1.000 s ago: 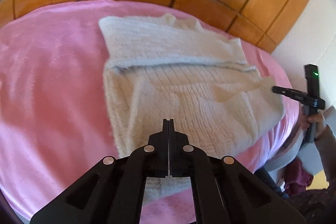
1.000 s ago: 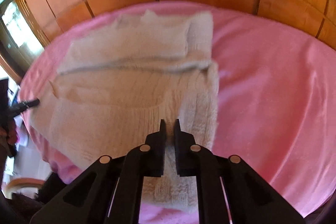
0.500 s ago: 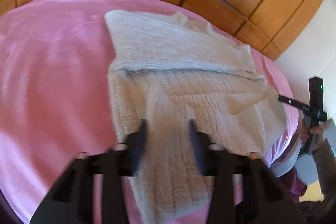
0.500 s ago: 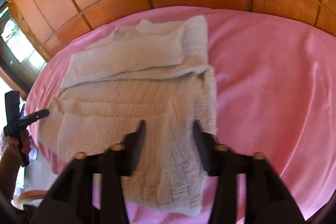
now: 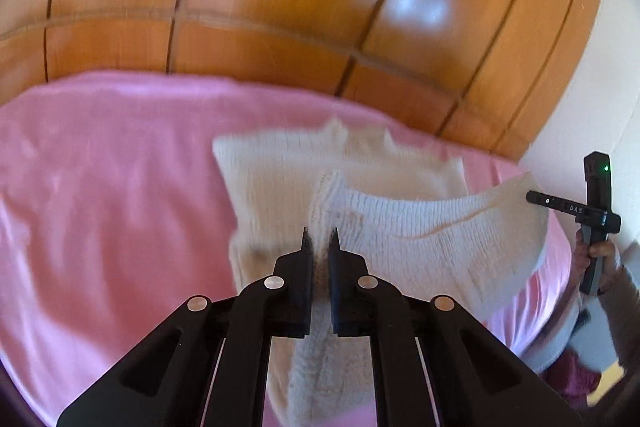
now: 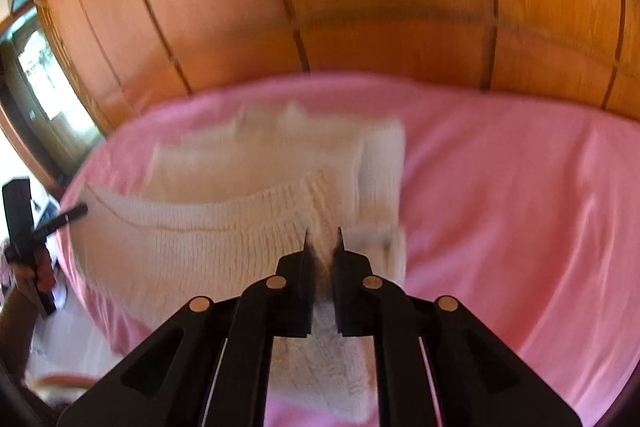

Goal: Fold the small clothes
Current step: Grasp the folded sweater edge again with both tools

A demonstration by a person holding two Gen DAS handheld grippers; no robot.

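Sweater point(image 5: 420, 227) hem lifted, both jaws closing

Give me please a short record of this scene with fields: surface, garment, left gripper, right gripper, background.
surface: pink blanket covering a bed
garment: cream knit sweater, near edge lifted off the blanket, far part lying flat
left gripper: jaws closing, near-left corner of the sweater pinched between them
right gripper: jaws closing, near-right corner of the sweater pinched between them
background: glossy wooden panels
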